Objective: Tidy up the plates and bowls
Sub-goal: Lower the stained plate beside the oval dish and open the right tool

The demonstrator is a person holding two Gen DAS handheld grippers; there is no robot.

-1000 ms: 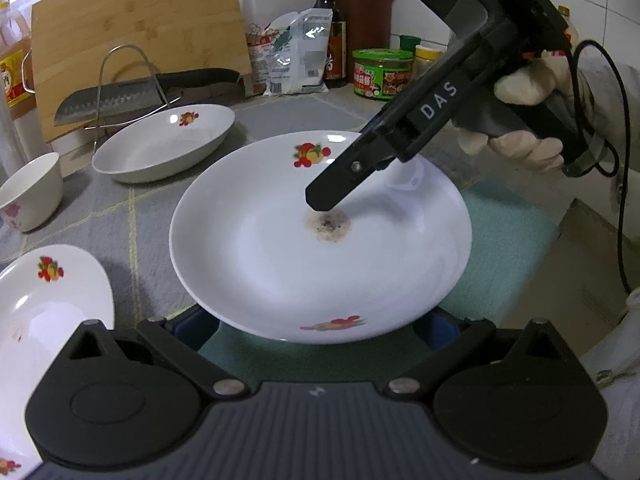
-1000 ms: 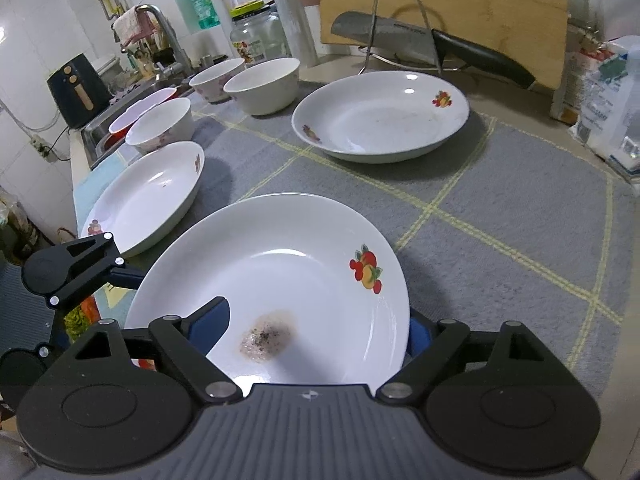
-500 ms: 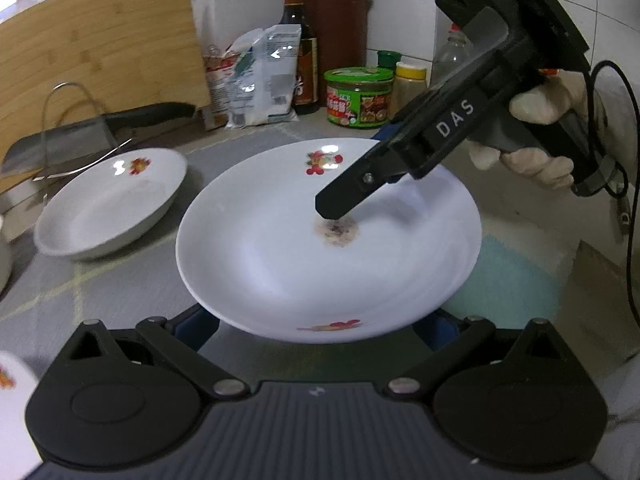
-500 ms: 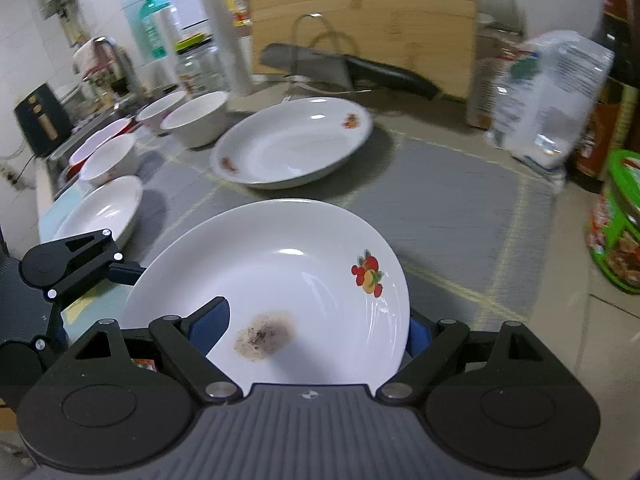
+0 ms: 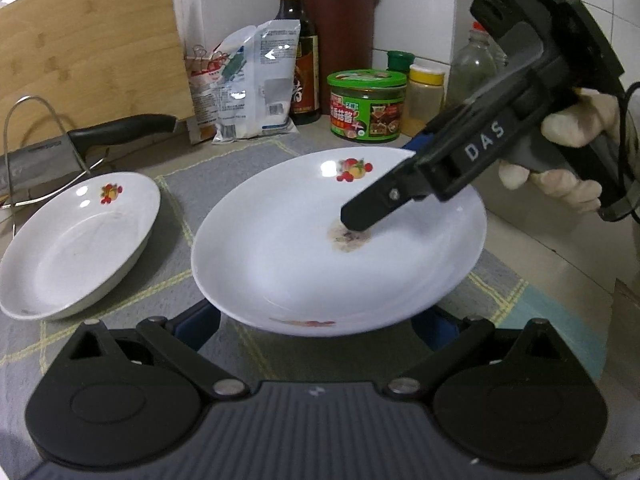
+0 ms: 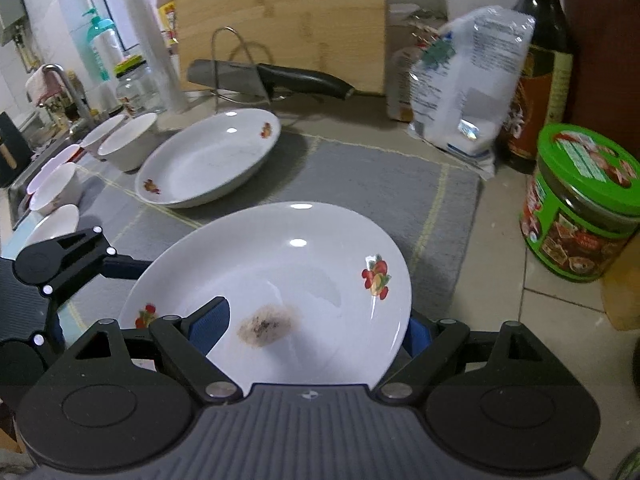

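Observation:
A white plate [image 5: 304, 264] with fruit prints and a brown stain [image 6: 266, 324] in its middle hangs above the grey mat. My right gripper [image 6: 312, 328] is shut on its rim. One finger [image 5: 372, 208] lies on the inside, its tip at the stain, and the other is under the rim. My left gripper [image 5: 316, 320] sits under the near rim. Its jaws are wide and closing slightly, and its blue pads [image 5: 200, 320] are below the plate, not pressing it. A second, similar plate [image 5: 76, 240] lies on the mat to the left.
Several white bowls [image 6: 128, 140] stand along the sink side. At the back are a cleaver on a wire rack [image 5: 48, 156], a wooden board [image 6: 280, 20], a bag [image 5: 248, 80], a dark bottle [image 5: 300, 48] and a green-lidded jar [image 6: 580, 204]. A gloved hand [image 5: 560, 152] holds the right gripper.
Both grippers and the stained plate have travelled right along the counter toward the jars. In the left wrist view the second plate slid left and the bowl and near plate dropped out.

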